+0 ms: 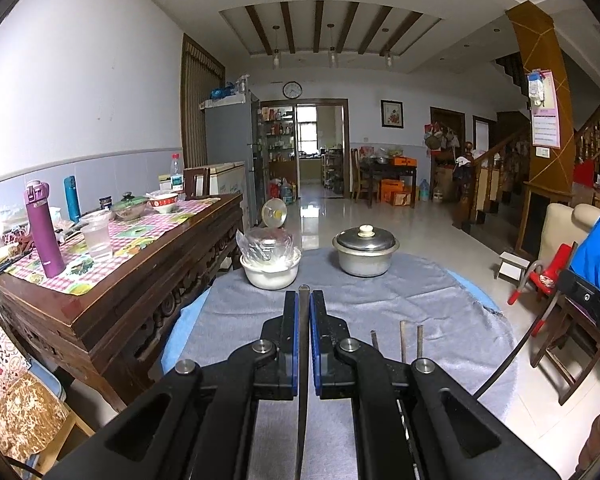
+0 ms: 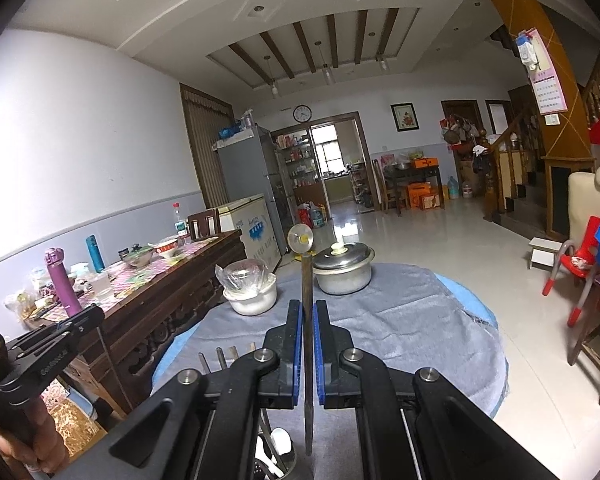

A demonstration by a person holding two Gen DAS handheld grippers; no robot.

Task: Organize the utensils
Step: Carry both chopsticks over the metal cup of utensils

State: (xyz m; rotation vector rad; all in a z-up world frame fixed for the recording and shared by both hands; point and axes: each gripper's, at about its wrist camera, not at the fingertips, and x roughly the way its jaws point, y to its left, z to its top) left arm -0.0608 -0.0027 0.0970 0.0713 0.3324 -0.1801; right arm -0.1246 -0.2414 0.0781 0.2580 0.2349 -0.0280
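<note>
Each gripper was clamped on a single dark chopstick: the left gripper (image 1: 304,300) held one (image 1: 302,360), the right gripper (image 2: 308,312) another (image 2: 308,340). Both hung above the grey-clothed table (image 2: 400,320). Several chopsticks (image 2: 226,356) already stood in the holder (image 2: 284,464) below; these two remained to place.

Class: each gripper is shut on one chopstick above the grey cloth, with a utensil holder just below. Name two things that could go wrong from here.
1. Each chopstick is pinched by the jaws at one narrow spot only, so it could pivot or slip out.
2. The holder already contains spoons, and more chopsticks stand nearby; a lowered stick could snag on them or miss the opening and fall onto the cloth.
</note>
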